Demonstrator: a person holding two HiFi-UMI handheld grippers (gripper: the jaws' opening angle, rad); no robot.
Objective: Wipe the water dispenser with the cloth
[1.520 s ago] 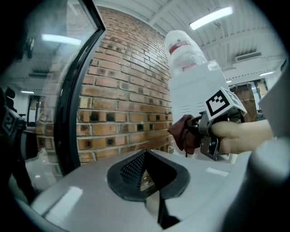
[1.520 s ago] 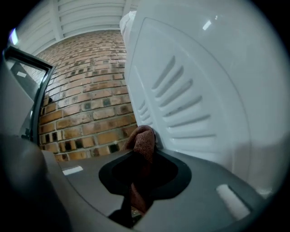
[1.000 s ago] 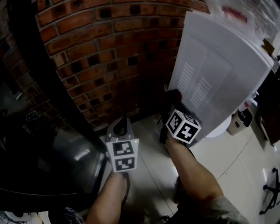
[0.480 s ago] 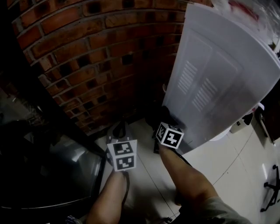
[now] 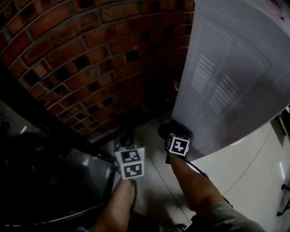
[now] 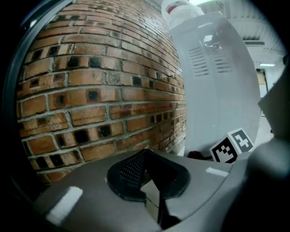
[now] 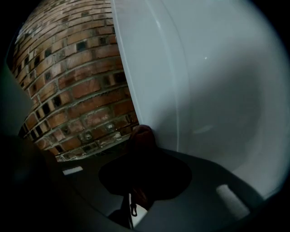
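At the bottom of the head view, two forearms [image 5: 199, 190] reach up-frame over pale floor tiles [image 5: 152, 181]. The left gripper [image 5: 125, 137], at bottom centre, has its jaws together with nothing between them. It hangs above the floor and touches nothing. To its left, a dark glossy surface [image 5: 68, 181] with a black edge fills the lower left corner; what it is cannot be told.

The right gripper [image 5: 173, 131], just right of centre, is clamped on a dark cloth [image 5: 168, 129]. The cloth presses against the low part of the white dispenser [image 5: 226, 81], on its side panel near the left edge. In the right gripper view the cloth meets that panel at mid-frame. Louvred vents [image 5: 201, 74] sit higher on the panel.

Behind, a brick wall [image 5: 90, 59] fills the upper left, close beside the dispenser, with only a dark, narrow gap between them. In the left gripper view, a bottle [image 6: 181, 10] tops the dispenser at the upper edge.
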